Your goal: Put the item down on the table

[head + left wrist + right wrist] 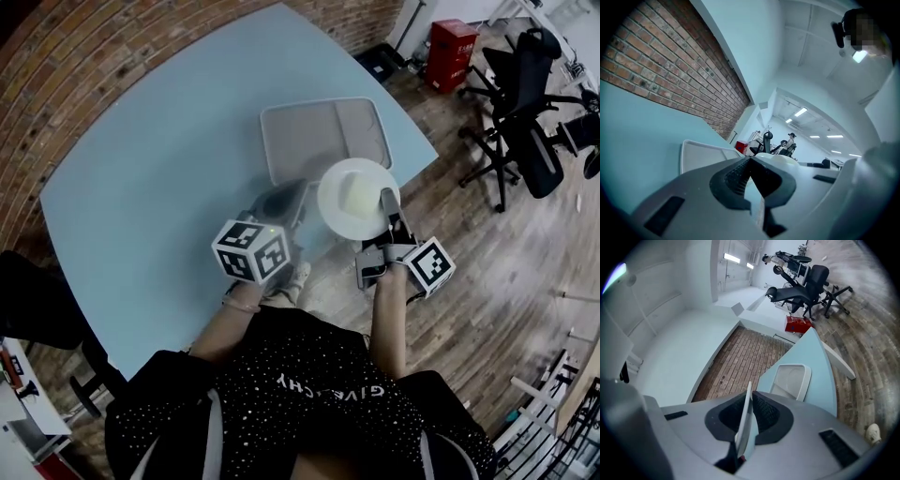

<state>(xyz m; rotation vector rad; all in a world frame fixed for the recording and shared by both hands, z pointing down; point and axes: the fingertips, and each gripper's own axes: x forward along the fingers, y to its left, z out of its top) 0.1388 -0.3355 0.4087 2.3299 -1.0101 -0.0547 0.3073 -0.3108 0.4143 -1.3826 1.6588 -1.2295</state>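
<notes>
A white plate (349,208) with a pale block (360,193) on it is held in the air just off the near edge of the light blue table (159,178). My right gripper (387,199) is shut on the plate's right rim, and in the right gripper view that rim (746,413) stands edge-on between the jaws. Left of the plate, over the table's edge, my left gripper (286,197) is shut with nothing in it. In the left gripper view the plate (780,159) shows just past the closed jaws.
A grey rectangular tray (323,139) lies on the table right behind the plate; it is also the tray (791,380) in the right gripper view. Black office chairs (525,103) and a red box (451,53) stand on the wooden floor at the right.
</notes>
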